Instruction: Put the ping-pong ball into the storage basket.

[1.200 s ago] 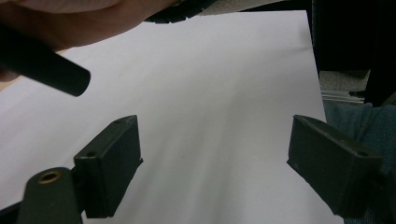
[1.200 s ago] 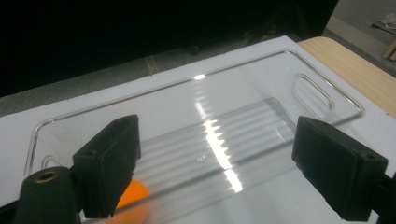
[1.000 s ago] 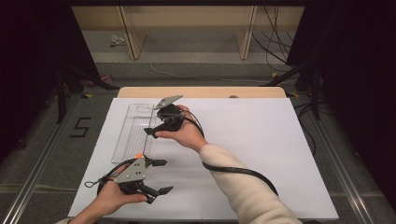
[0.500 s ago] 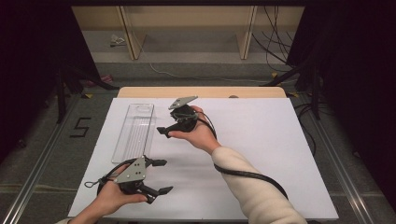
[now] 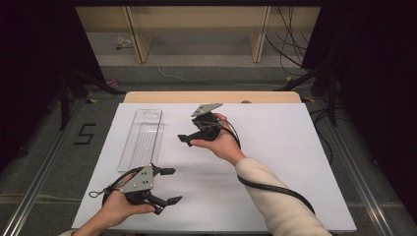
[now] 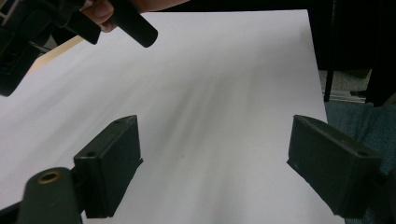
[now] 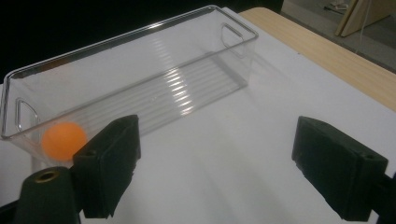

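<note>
A clear plastic bin (image 5: 142,135) lies lengthwise on the left part of the white sheet (image 5: 275,147). In the right gripper view an orange ball (image 7: 64,140) rests inside the bin (image 7: 140,74), at the end nearest the camera. My right gripper (image 5: 189,132) hovers over the middle of the sheet, just right of the bin and pointing at it, open (image 7: 215,168) and holding nothing. My left gripper (image 5: 173,186) stays low near the front left edge, open (image 6: 215,168) over bare sheet, pointing right.
The sheet covers a wooden table whose far edge (image 5: 211,97) shows beyond it. Dark frame legs and cables stand on the floor around the table. A cable (image 5: 275,189) trails from the right gripper along the sleeve.
The right gripper has drawn back to the right, from over the bin to the middle of the sheet. The left gripper has not moved.
</note>
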Available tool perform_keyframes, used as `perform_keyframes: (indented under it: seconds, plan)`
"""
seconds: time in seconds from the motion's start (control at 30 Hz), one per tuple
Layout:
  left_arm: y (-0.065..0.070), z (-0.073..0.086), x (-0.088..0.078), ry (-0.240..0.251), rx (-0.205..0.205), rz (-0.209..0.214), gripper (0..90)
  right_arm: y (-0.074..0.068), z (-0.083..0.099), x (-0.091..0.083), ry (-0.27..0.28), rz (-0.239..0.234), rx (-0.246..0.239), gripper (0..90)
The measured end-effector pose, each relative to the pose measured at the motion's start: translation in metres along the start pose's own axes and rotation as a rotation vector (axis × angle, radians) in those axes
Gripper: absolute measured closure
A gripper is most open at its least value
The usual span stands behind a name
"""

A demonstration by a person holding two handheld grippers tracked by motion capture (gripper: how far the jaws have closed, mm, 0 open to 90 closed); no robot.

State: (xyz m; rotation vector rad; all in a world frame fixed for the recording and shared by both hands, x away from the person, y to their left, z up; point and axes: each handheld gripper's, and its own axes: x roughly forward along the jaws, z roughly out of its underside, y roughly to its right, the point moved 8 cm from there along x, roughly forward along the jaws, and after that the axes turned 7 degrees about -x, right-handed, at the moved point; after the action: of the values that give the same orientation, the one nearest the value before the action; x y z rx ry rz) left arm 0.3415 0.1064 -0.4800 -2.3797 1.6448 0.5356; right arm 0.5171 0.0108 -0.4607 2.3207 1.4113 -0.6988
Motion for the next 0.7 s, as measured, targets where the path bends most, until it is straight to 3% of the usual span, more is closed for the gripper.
perform_keyframes:
  seconds: [0.7]
  plan:
    - [-0.001, 0.000, 0.000, 0.003, -0.007, -0.006, 16.5, 0.018, 0.032, -0.034, -0.011, 0.051, 0.042, 16.3]
